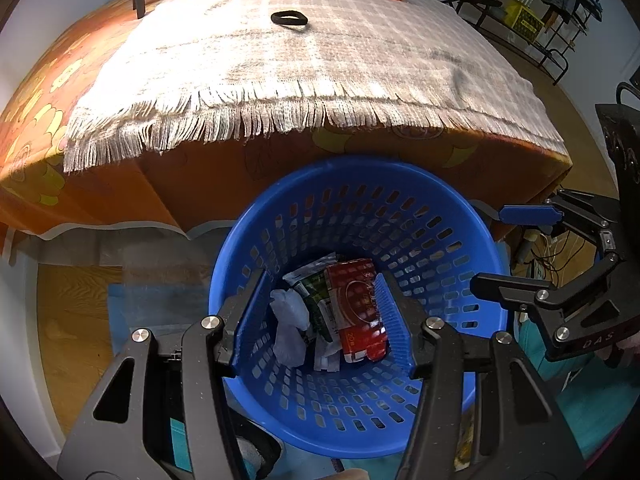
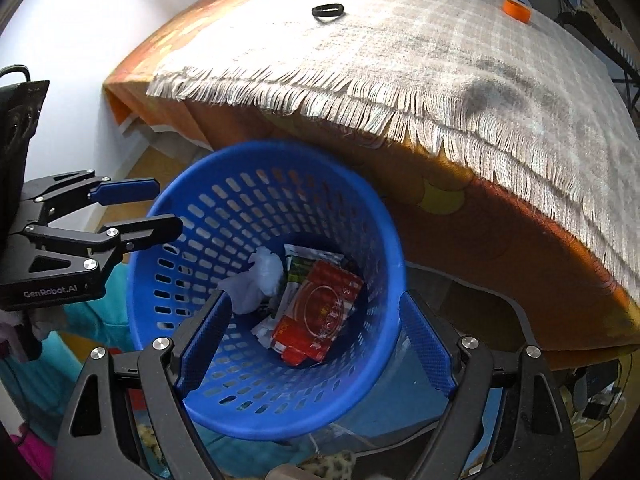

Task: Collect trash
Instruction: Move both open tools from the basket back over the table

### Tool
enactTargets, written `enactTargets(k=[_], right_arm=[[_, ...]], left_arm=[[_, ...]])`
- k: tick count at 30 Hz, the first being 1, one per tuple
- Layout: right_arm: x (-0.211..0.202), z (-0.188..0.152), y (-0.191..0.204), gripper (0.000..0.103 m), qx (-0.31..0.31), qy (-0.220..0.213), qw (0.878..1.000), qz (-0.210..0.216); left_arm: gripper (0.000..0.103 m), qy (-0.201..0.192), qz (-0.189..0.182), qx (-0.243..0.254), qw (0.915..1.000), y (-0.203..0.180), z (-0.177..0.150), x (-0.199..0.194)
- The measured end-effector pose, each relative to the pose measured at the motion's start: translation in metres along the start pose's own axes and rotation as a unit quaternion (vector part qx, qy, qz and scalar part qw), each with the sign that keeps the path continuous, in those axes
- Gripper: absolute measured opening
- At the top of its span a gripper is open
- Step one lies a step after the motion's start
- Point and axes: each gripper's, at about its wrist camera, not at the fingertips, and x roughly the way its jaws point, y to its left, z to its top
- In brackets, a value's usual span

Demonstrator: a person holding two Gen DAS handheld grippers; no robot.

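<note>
Basket (image 1: 352,184) stands upright, red packet (image 1: 358,312) lengthwise inside.

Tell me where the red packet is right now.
The red packet lies at the bottom of the blue basket, right of the white crumpled tissue and overlapping a green wrapper; both wrist views show it.

Both wrist cameras looked steeply down, close above blue basket (image 1: 280,216) (image 2: 384,240); shared basket, fringed cloth (image 1: 320,60) (image 2: 440,80).
</note>
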Motion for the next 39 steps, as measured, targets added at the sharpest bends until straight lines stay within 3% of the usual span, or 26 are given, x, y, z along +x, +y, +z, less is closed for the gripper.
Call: enactTargets(k=[22, 29, 39], right_arm=[[-0.036, 0.012, -0.013, 0.086, -0.003, -0.045, 0.996, -0.072], [-0.049, 0.025, -0.032, 0.086, 0.021, -0.062, 0.995, -0.072], [-0.070, 0.056, -0.085, 0.086, 0.081, -0.106, 0.988, -0.074]], left_arm=[[0.056, -0.008, -0.015, -0.015, 0.9997, -0.001, 0.025, -0.004], [0.056, -0.019, -0.029, -0.026, 0.9991, 0.000, 0.054, -0.011], [0.056, -0.053, -0.017, 0.001, 0.9985, -0.003, 0.117, -0.019]])
